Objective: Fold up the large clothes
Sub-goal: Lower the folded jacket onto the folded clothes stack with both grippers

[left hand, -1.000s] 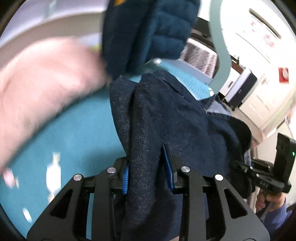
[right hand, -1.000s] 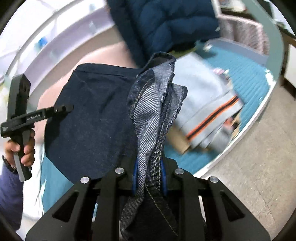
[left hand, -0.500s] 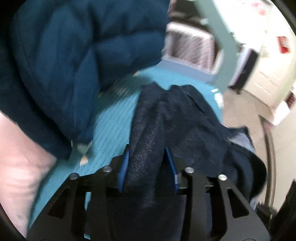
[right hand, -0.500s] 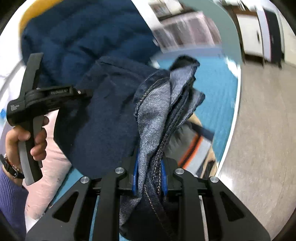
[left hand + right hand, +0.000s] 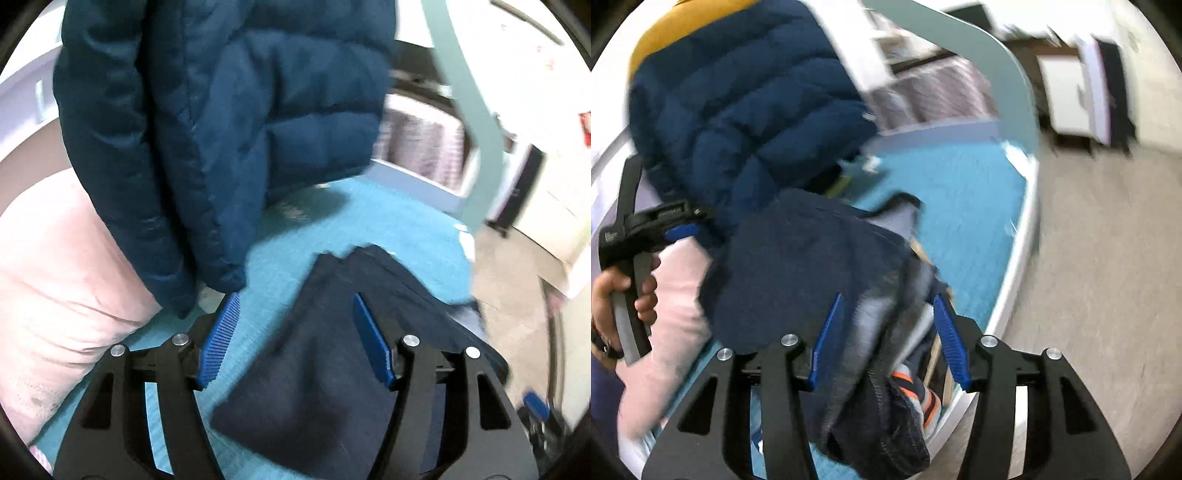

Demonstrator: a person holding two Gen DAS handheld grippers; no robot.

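Note:
The dark denim garment point(image 5: 325, 362) lies folded on the teal bed cover point(image 5: 388, 221). My left gripper point(image 5: 295, 339) is open above it, blue pads spread, with cloth between them but not pinched. In the right wrist view the garment point(image 5: 798, 273) lies in a heap with its lighter inner side point(image 5: 886, 332) showing. My right gripper point(image 5: 886, 339) is open over that edge. The left gripper point(image 5: 646, 236) shows at the far left, held by a hand.
A navy puffer jacket point(image 5: 221, 129) hangs over the bed at the back. A pink garment point(image 5: 55, 295) lies at the left. Striped folded clothes point(image 5: 923, 402) lie under the denim near the bed's white edge point(image 5: 1015, 277). Beige floor point(image 5: 1089, 295) is to the right.
Both grippers have opened and let go of the denim garment, which has dropped onto the bed. Both views have swung toward the puffer jacket.

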